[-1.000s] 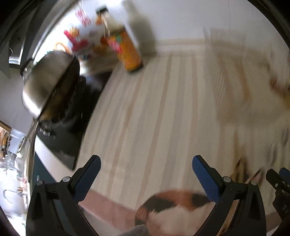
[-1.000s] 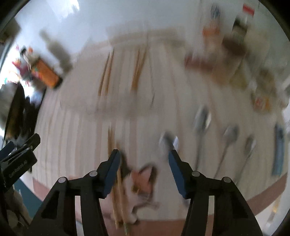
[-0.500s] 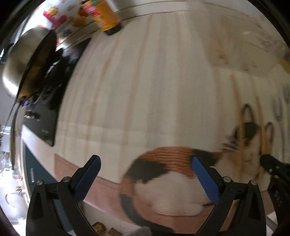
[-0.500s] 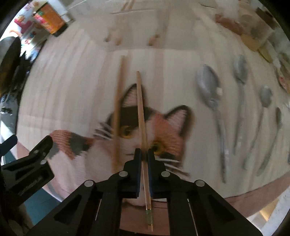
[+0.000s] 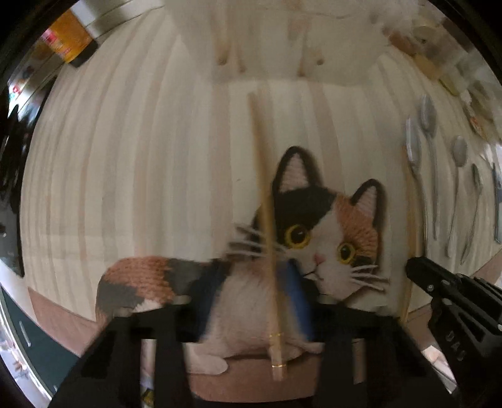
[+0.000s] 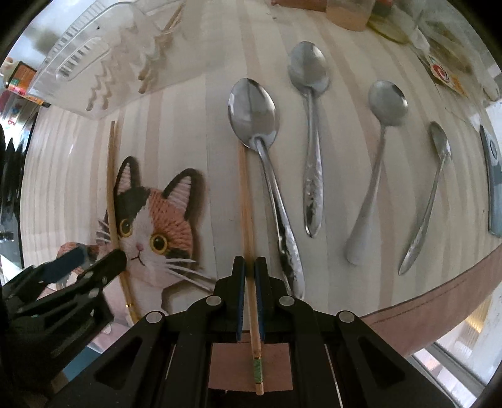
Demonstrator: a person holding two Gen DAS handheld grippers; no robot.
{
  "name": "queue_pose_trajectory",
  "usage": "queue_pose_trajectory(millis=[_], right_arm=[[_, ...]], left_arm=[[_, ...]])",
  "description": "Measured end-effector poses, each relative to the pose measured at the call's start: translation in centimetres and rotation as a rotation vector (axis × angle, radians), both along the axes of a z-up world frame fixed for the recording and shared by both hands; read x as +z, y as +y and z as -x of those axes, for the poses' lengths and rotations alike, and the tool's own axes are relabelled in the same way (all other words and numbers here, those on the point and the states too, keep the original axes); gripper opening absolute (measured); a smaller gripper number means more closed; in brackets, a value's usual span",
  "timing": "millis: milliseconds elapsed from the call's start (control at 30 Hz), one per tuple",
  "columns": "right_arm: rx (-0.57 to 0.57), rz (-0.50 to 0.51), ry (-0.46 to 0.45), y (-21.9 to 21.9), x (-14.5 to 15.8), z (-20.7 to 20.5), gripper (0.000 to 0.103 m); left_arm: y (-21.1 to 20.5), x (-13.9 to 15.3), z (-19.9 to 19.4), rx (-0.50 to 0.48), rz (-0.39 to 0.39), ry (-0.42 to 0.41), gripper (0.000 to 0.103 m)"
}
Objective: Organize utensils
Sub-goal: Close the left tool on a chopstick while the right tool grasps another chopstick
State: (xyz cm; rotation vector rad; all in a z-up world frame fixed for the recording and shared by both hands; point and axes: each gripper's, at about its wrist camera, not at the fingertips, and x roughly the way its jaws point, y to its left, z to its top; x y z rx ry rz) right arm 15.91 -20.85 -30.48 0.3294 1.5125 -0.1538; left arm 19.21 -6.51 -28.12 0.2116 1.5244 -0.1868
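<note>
My right gripper (image 6: 249, 266) is shut on a wooden chopstick (image 6: 246, 201) that points away along the striped mat, beside a large steel spoon (image 6: 254, 116). My left gripper (image 5: 276, 282) is shut on a second wooden chopstick (image 5: 262, 175) that lies over the cat picture (image 5: 320, 232). The left gripper also shows at the lower left of the right wrist view (image 6: 94, 266). Several more steel spoons (image 6: 309, 72) lie in a row to the right. A clear plastic tray (image 6: 103, 59) with chopsticks in it stands at the back.
An orange bottle (image 5: 67, 42) stands at the far left of the counter. Jars and packets (image 6: 345, 12) line the back right. A grey-handled tool (image 6: 494, 175) lies at the far right. The mat's brown front edge (image 6: 439, 301) is close.
Both grippers have come down to the mat. The left gripper has shut on a chopstick. The right gripper, shut on its chopstick half a second ago, has carried it to the right beside the spoons.
</note>
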Motion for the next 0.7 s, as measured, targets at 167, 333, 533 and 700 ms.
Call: queue_pose_trajectory(millis=[167, 333, 533, 700], right_arm=[[0.004, 0.003, 0.011, -1.0, -0.3, 0.6, 0.007], [0.016, 0.032, 0.014, 0.8, 0.1, -0.8, 0.007], [0.038, 0.013, 0.003, 4.0, 0.1, -3.0, 0.007], [0.090, 0.011, 0.074, 5.8, 0.0, -3.5, 0.017]], left_arm=[[1.1, 0.1, 0.3, -0.002, -0.020, 0.008, 0.005], [3.8, 0.1, 0.8, 0.046, -0.023, 0.025, 0.005], [4.9, 0.1, 0.8, 0.042, -0.025, 0.031, 0.005], [5.6, 0.2, 0.0, 0.039, -0.017, 0.048, 0.005]])
